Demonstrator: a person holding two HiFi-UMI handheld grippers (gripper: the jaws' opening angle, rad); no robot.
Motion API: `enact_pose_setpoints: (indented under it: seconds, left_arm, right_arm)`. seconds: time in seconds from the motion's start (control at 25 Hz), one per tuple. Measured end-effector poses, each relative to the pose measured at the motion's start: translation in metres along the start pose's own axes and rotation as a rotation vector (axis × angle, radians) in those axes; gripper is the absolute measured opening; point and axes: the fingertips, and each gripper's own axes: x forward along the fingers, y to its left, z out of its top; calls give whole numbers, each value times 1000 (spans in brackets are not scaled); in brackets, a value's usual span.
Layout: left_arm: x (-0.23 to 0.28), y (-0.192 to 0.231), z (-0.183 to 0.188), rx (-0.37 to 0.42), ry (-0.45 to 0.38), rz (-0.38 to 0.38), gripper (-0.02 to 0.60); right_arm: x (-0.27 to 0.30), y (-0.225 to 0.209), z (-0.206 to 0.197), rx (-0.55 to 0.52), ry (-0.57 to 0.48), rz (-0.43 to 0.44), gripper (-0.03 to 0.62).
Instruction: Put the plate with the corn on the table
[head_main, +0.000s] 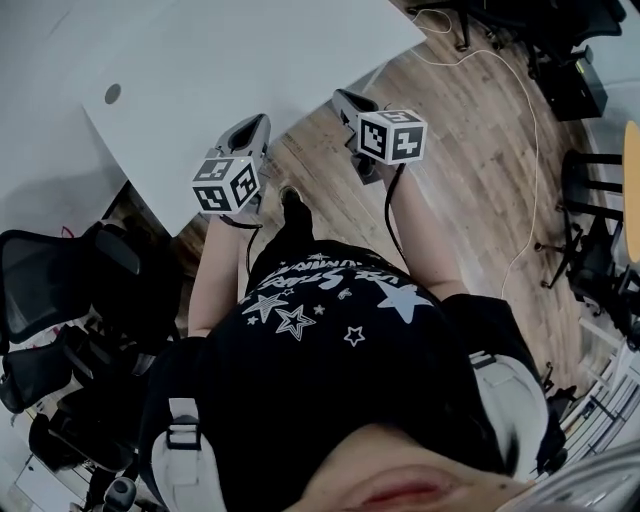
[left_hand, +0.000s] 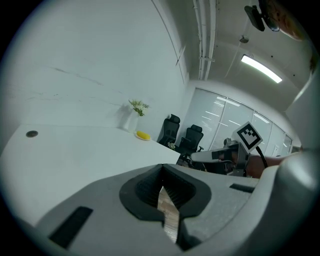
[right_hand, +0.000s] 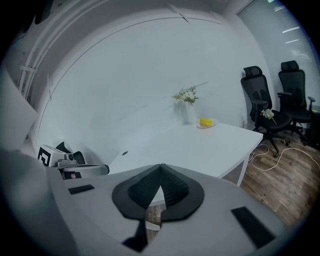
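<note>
Head view: my black shirt (head_main: 320, 310) with white stars fills the near foreground. Past it I hold both grippers out above the wood floor (head_main: 450, 150), at the edge of the white tabletop (head_main: 250, 60). The left gripper (head_main: 263, 120) and right gripper (head_main: 340, 96) each have their marker cube turned toward me. Black office chairs (head_main: 50, 280) stand at lower left.

Left gripper view: jaws together, with only a sliver of floor showing below where they meet; nothing between them. The plate with the corn (left_hand: 143, 135) sits at the far end of the tabletop, just beside a white vase (left_hand: 133, 120) of flowers, well apart from my gripper. The right gripper shows alongside, at the right.

Right gripper view: jaws closed, empty. The plate with the corn (right_hand: 206, 122) is near the far corner of the tabletop, the vase (right_hand: 187, 111) just beside it
</note>
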Motion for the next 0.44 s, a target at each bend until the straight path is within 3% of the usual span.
enact_pose_setpoints:
  seconds: [0.44]
  left_arm:
    - [-56,-52,-17,42,-35,-8,5]
  right_arm:
    - [-62,42,-26,-41,-41,20,6]
